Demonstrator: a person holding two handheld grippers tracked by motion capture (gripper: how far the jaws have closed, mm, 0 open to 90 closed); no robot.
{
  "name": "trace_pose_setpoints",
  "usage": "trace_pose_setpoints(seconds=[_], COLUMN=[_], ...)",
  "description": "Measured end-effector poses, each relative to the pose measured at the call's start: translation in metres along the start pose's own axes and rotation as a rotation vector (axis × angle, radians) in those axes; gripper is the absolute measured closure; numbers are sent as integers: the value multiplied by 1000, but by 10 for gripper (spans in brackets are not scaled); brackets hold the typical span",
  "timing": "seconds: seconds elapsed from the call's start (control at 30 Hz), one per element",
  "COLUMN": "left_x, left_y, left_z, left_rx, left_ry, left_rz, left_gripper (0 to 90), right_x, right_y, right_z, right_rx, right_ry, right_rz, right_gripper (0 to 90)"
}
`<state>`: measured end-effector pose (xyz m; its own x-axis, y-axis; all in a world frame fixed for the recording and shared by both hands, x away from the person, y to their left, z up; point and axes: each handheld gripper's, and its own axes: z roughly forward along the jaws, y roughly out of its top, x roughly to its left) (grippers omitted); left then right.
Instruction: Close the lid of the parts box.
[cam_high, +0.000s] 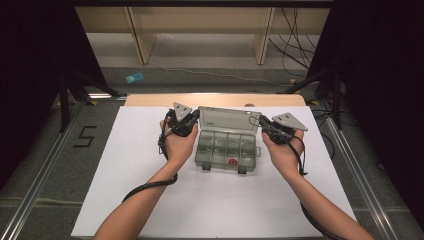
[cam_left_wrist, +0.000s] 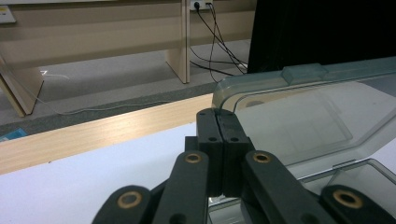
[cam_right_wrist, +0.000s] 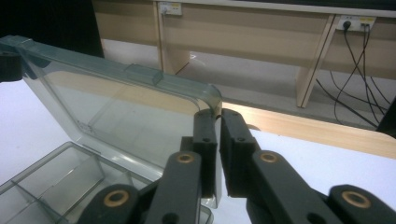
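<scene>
A clear grey compartment box (cam_high: 225, 150) lies mid-table on the white sheet, its lid (cam_high: 229, 119) raised at the back. One front compartment holds a small red piece (cam_high: 233, 162). My left gripper (cam_high: 196, 116) sits at the lid's left top corner. In the left gripper view its jaws (cam_left_wrist: 217, 114) are pressed together at the lid (cam_left_wrist: 299, 121) corner. My right gripper (cam_high: 261, 121) is at the lid's right top corner. In the right gripper view the lid (cam_right_wrist: 116, 107) edge runs between its jaws (cam_right_wrist: 219, 116), with a slim gap beside it.
The white sheet (cam_high: 210, 205) covers a wooden table (cam_high: 215, 99). Metal rails (cam_high: 45, 165) run along the floor on both sides. Wooden furniture legs (cam_high: 142, 42) and cables (cam_high: 295, 45) stand beyond the far edge, and black curtains hang left and right.
</scene>
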<state>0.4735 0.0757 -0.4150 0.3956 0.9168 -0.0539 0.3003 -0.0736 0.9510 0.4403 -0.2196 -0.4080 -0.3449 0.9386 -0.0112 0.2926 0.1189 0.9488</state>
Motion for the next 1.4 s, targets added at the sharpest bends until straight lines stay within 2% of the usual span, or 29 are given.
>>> trace_pose_setpoints(seconds=[0.07, 0.13, 0.2, 0.27, 0.33, 0.4, 0.47, 0.5, 0.57, 0.63, 0.73, 0.8, 0.83, 0.87, 0.97, 1.07, 1.1, 1.17, 1.37, 1.4], left_x=[0, 0, -1, -1, -1, -1, -1, -2, -2, -1, -2, -1, -1, -1, 0, -1, -1, -1, -1, -1], left_y=[0, 0, 0, 0, -1, -1, -1, -1, -2, -2, -3, -4, -4, -4, -5, -5, -5, -6, -6, -6], left_z=[0, 0, -1, -1, -2, -2, -3, -3, -4, -5, -6, -7, -8, -8, -9, -11, -11, -12, -13, -13], left_rx=[0, -2, -2, 2, 2, 1, 2, 1, 1, 4, 1, 6, 4, 4, 6, 9, 12, 12, 15, 15], left_ry=[1, 0, 0, 1, 2, 0, 3, 3, 2, 0, -3, -7, -10, -12, -17, -20, -20, -21, -22, -22], left_rz=[0, 1, 3, 8, 8, 9, 9, 10, 10, 13, 11, 18, 17, 17, 23, 28, 32, 40, 50, 51], left_gripper=[895, 894, 894, 894, 893, 893, 893, 893, 893, 893, 893, 892, 892, 891, 890, 889, 889, 889, 888, 888], right_x=[-2, -5, -6, -7, -7, -7, -8, -8, -9, -10, -10, -8, -7, -5, -3, -2, -2, -1, -2, -3], right_y=[0, 1, 3, 5, 10, 15, 22, 26, 34, 44, 52, 54, 55, 56, 58, 59, 58, 57, 55, 56], right_z=[-2, -3, -8, -12, -19, -23, -30, -30, -31, -30, -22, -16, -13, -12, -8, -6, -4, -4, -3, -4], right_rx=[10, -17, 17, 1, 36, 14, 34, 13, 9, 17, 45, 73, 84, 87, 107, 150, 146, 177, 154, 172], right_ry=[-4, 18, 35, 57, 76, 96, 107, 118, 123, 126, 153, 148, 153, 161, 168, 168, 164, 179, 147, 152], right_rz=[-4, 11, 29, 36, 50, 53, 59, 74, 84, 101, 88, 55, 52, 75, 51, 51, 48, 50, 40, 44], right_gripper=[788, 690, 632, 557, 535, 504, 486, 486, 504, 568, 679, 741, 775, 814, 891, 900, 900, 900, 900, 900])
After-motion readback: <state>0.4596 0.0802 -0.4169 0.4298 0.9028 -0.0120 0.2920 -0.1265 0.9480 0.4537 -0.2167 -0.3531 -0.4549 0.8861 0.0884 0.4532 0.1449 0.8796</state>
